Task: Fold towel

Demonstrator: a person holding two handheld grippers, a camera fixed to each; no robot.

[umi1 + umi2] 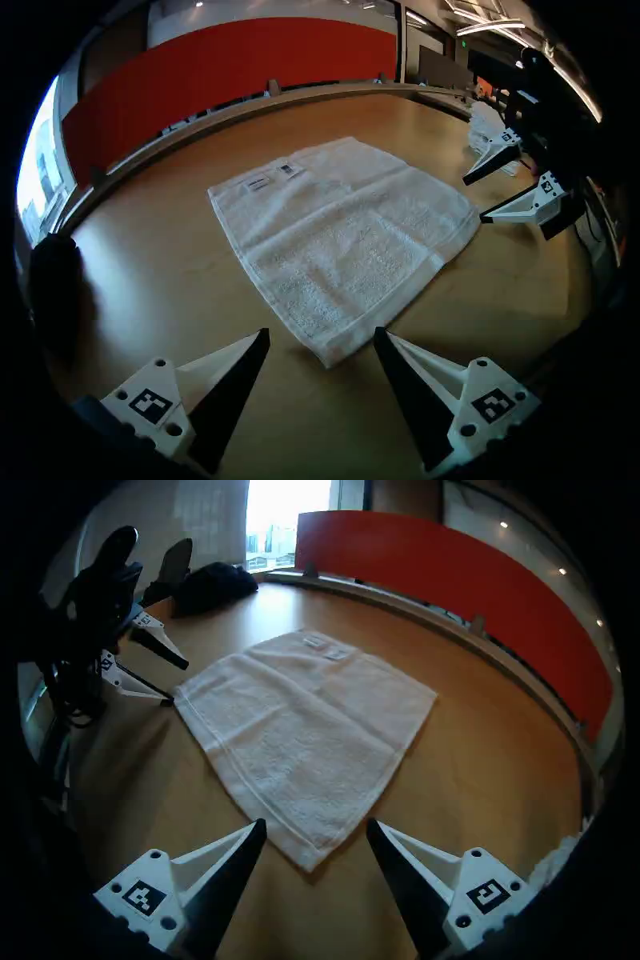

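A white towel point(344, 232) lies flat on the wooden table point(160, 264), with a small label near its far edge. My left gripper point(322, 344) is open just above the towel's near corner, fingers on either side of it. In the right gripper view the same towel point(300, 728) spreads out ahead, and my right gripper point(316, 832) is open over its nearest corner. The right gripper point(474, 198) also appears far right in the left gripper view, beside the towel's right corner. The left gripper point(178, 682) shows at the left in the right gripper view, open at the towel's left corner.
A red panel point(240, 72) runs behind the table's far edge. A dark bundle point(212, 584) sits on the table near the window. More white cloth point(484, 128) lies at the table's far right. Bare wood surrounds the towel.
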